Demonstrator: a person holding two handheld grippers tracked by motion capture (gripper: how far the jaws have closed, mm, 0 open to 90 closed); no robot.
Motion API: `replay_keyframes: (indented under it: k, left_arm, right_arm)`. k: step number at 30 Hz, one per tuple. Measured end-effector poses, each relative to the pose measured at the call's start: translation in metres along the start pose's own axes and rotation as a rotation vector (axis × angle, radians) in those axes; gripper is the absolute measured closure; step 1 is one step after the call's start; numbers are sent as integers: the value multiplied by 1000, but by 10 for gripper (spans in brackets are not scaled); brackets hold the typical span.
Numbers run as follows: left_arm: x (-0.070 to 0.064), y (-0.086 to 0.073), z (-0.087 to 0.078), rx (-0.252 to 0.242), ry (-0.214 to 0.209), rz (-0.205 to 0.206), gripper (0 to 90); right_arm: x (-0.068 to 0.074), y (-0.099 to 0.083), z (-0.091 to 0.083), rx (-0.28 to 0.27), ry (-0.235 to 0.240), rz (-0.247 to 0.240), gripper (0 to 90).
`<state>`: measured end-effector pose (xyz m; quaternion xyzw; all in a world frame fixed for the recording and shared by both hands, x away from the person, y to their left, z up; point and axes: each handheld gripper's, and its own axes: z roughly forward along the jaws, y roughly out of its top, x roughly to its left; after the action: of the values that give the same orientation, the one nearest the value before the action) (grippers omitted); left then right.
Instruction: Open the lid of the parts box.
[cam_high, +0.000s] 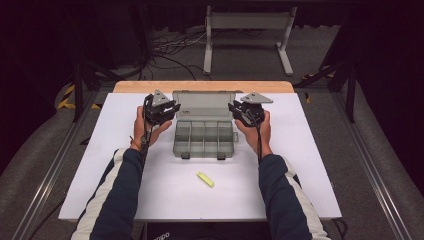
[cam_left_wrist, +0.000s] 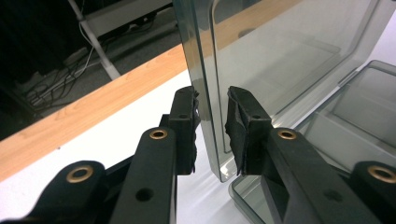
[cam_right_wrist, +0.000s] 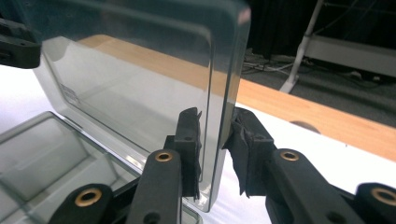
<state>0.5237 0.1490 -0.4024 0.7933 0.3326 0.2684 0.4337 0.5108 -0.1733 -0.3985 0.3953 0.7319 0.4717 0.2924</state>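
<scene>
High view: two grippers, one clear organiser box, one yellow piece on the white table.

One compartment box (cam_high: 204, 137) sits mid-table, its lid (cam_high: 205, 105) raised upright at the far side. The left gripper (cam_left_wrist: 212, 128) straddles the lid's left edge, jaws narrowly parted with a small gap on each side. The right gripper (cam_right_wrist: 215, 154) brackets the lid's right edge, jaws close against it. A single yellow piece (cam_high: 205, 179) lies apart, nearer the person, on the table (cam_high: 310, 150).
</scene>
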Motion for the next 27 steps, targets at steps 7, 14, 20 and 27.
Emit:
replay_keyframes:
  k: [7, 14, 20, 27]
  left_arm:
    - [4, -10, 14, 36, 0, -32, 764]
    - [2, -16, 23, 53, 0, -40, 747]
    - [2, -21, 27, 70, -13, -48, 735]
    - [4, -26, 31, 84, -20, -55, 724]
  right_arm:
    - [-3, -12, 13, 25, -18, 31, 781]
    - [-5, -19, 20, 55, -25, 43, 807]
    - [-4, -23, 24, 67, -40, 50, 807]
    - [-3, -31, 27, 86, -42, 70, 799]
